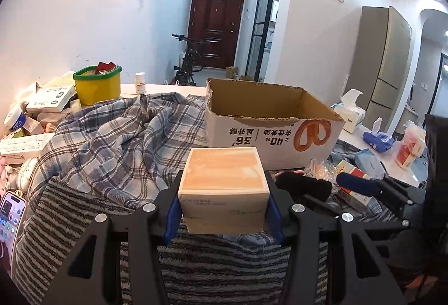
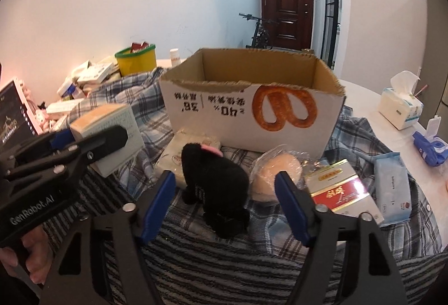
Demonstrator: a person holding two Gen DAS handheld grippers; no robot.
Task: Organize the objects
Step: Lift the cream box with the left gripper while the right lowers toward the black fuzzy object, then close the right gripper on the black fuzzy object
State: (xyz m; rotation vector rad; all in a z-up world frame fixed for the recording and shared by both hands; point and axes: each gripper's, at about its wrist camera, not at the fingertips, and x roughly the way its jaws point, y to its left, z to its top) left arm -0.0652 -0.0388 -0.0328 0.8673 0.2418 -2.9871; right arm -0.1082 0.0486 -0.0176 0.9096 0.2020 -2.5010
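My left gripper [image 1: 223, 207] is shut on a tan cream box [image 1: 224, 187], held above the striped cloth in front of an open cardboard box [image 1: 268, 134]. The right wrist view shows that left gripper [image 2: 92, 148] at the left, clamping the cream box [image 2: 112, 125]. My right gripper [image 2: 225, 193] is open, its blue pads on either side of a black plush toy [image 2: 221, 184] that lies on the cloth, not touching it. The cardboard box [image 2: 252, 109] stands just behind the toy, open top empty as far as I see.
A wrapped round bun [image 2: 277, 173], a red and gold packet [image 2: 341, 193], a blue wipes pack [image 2: 392, 187] and a tissue box [image 2: 400, 106] lie right. A yellow tub [image 1: 96, 85], medicine boxes and a phone [image 1: 9, 218] crowd the left. Plaid cloth [image 1: 120, 142] covers the table.
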